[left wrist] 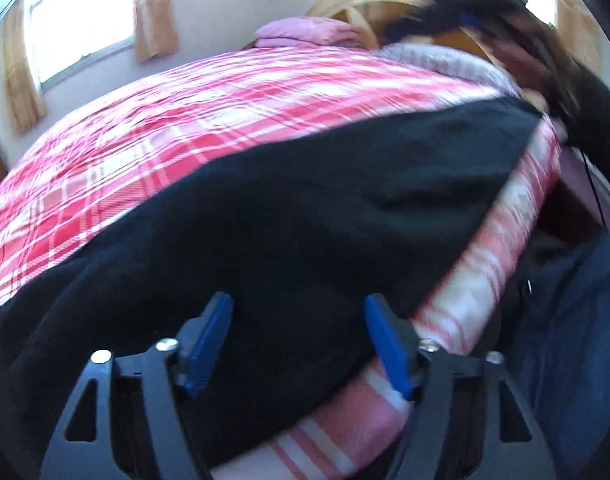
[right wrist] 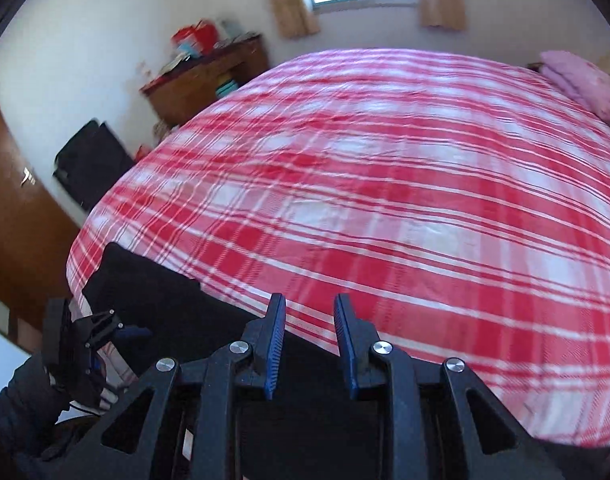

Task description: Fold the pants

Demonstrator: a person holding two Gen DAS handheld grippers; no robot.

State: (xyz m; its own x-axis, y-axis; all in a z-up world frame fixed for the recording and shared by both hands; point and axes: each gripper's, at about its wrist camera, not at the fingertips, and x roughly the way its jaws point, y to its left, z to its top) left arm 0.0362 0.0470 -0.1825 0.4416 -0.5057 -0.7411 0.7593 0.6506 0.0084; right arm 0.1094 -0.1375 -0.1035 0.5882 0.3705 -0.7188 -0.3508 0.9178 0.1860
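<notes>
Black pants (left wrist: 289, 208) lie stretched along the near edge of a bed with a red and white plaid sheet (left wrist: 185, 120). My left gripper (left wrist: 299, 320) is open, its blue pads spread wide just above the pants. My right gripper (right wrist: 309, 320) is open with a narrower gap, over the bed edge where the pants (right wrist: 161, 300) run off to the left. The left gripper also shows in the right wrist view (right wrist: 133, 334), low on the left near the pants' end. The right gripper shows blurred in the left wrist view (left wrist: 465, 4), at the top right.
A pink pillow (right wrist: 585, 84) lies at the head of the bed by a wooden headboard (left wrist: 377, 0). A wooden cabinet (right wrist: 209, 80) with clutter stands by the far wall, a black bag (right wrist: 93, 160) beside it. A brown door (right wrist: 17, 220) is at left.
</notes>
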